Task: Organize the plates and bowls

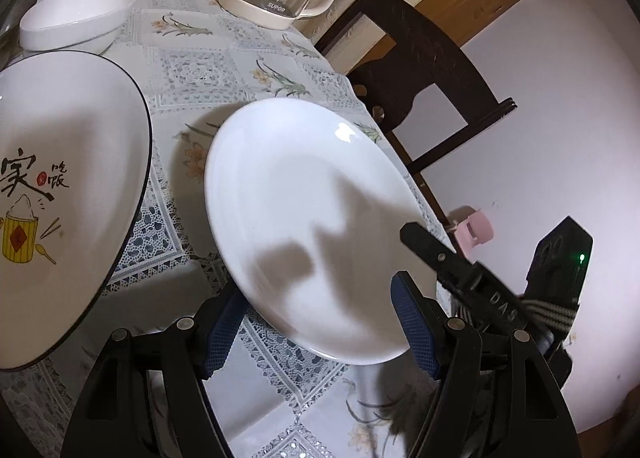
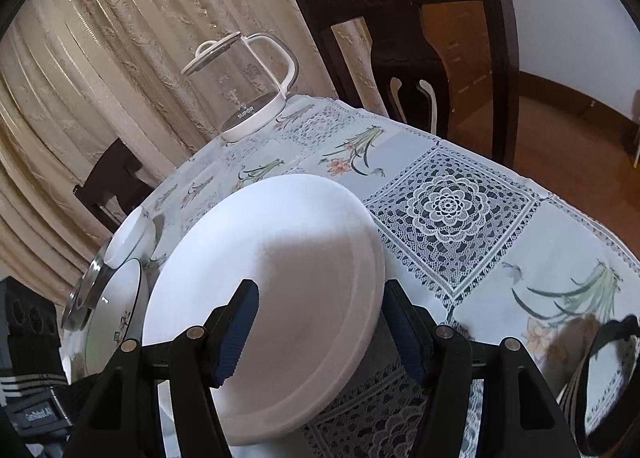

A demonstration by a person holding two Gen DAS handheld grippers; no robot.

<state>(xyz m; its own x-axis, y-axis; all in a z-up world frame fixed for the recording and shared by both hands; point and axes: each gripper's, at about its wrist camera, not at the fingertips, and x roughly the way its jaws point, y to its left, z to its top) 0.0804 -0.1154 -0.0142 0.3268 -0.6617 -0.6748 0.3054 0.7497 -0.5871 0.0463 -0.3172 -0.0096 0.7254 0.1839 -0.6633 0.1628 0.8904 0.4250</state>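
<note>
Both the left gripper (image 1: 320, 330) and right gripper (image 2: 320, 322) gape wide around a smooth round white plate (image 1: 316, 225), gripping nothing; it lies on the lace-patterned tabletop (image 2: 452, 209). Beyond sit a black-rimmed printed plate (image 1: 68, 193), a white bowl (image 1: 76, 17) and a glass kettle (image 2: 244, 89)

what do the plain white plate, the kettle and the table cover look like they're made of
Plain white plate: likely glazed ceramic, smooth and glossy, with a bright glare spot near its rim. Kettle: clear body, probably glass since the curtain shows through, on a cream base and handle that look like plastic. Table cover: lace-patterned with printed flowers; whether fabric or vinyl can't be told.
</note>
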